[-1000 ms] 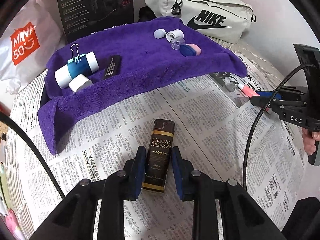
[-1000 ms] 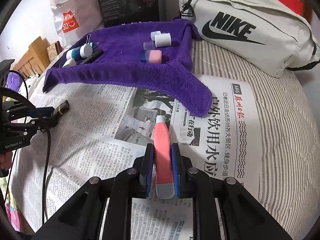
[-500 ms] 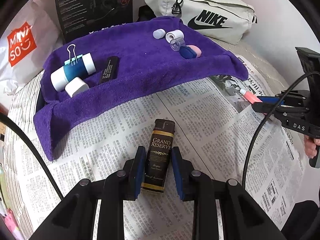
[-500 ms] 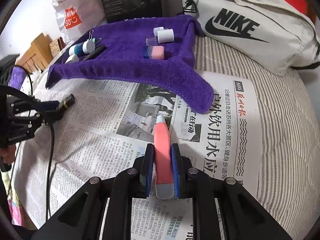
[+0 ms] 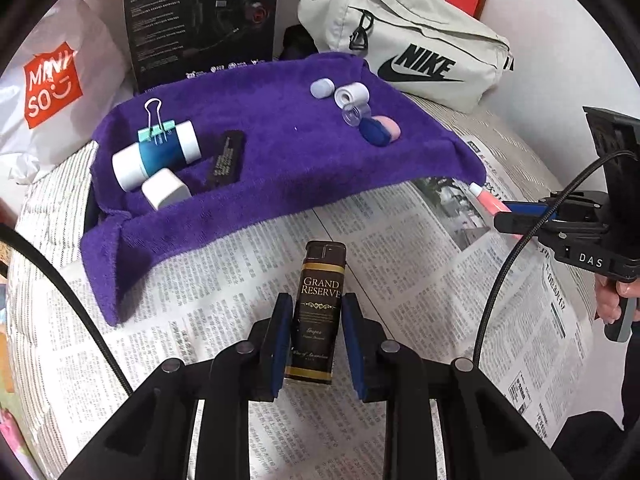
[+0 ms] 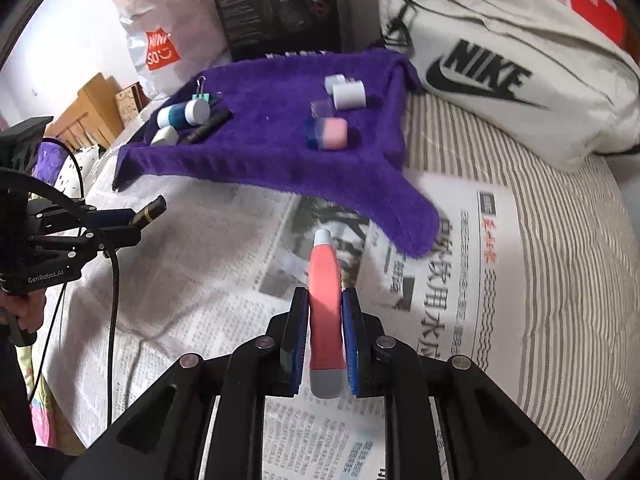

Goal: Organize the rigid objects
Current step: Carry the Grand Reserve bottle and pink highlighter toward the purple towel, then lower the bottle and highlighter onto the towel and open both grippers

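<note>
My left gripper [image 5: 316, 320] is shut on a dark brown lighter [image 5: 318, 304] marked GRAND RESERVE, held above the newspaper short of the purple towel [image 5: 280, 148]. My right gripper [image 6: 325, 320] is shut on a pink tube [image 6: 325, 296] with a white cap, near the towel's front right corner. The right gripper also shows in the left wrist view [image 5: 516, 216]. The left gripper shows in the right wrist view [image 6: 136, 220]. On the towel lie a blue-and-white bottle [image 5: 156, 156], a binder clip [image 5: 156, 124], a white cap [image 5: 165, 189], a black bar [image 5: 225, 160] and small caps [image 5: 352, 96].
Newspaper [image 5: 400, 264] covers a striped bed. Behind the towel stand a black box [image 5: 200, 20], a white Nike bag [image 5: 408, 44] and a Miniso bag [image 5: 48, 84]. A cable [image 5: 504, 272] hangs from the right gripper.
Both grippers have moved forward toward the towel, each still holding its object. The items on the towel have not moved.
</note>
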Available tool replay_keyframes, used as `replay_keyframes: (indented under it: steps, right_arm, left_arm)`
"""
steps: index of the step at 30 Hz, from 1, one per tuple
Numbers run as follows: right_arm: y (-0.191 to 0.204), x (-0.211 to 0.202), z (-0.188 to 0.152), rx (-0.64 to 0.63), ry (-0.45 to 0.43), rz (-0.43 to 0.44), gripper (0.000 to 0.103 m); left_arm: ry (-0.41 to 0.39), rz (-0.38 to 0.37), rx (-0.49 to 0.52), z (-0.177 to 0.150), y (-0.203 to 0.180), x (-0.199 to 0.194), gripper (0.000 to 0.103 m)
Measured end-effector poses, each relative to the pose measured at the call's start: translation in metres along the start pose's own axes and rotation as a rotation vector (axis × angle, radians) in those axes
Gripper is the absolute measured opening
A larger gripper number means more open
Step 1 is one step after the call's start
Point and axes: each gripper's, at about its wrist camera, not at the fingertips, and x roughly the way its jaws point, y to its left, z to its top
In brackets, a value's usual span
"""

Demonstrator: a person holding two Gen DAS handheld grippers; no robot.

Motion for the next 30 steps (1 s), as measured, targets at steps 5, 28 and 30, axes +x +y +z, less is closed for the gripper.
replay_keyframes:
  steps: [5,28,30]
  right_arm:
    - [0.004,-0.002,0.01,-0.005,-0.011,0.027,0.017]
    - [0.033,0.037,0.12,-0.083,-0.056,0.1,0.017]
    - [0.036,0.049,0.127,-0.082,-0.041,0.095,0.017]
  left_arm:
    - [-0.025,-0.009,-0.027,0.007,0.007,-0.01,0.024]
    - [-0.075,0.028,-0.051,0.076,0.058,-0.014,0.024]
    - [-0.073,0.036,-0.058,0.079,0.065,-0.013,0.024]
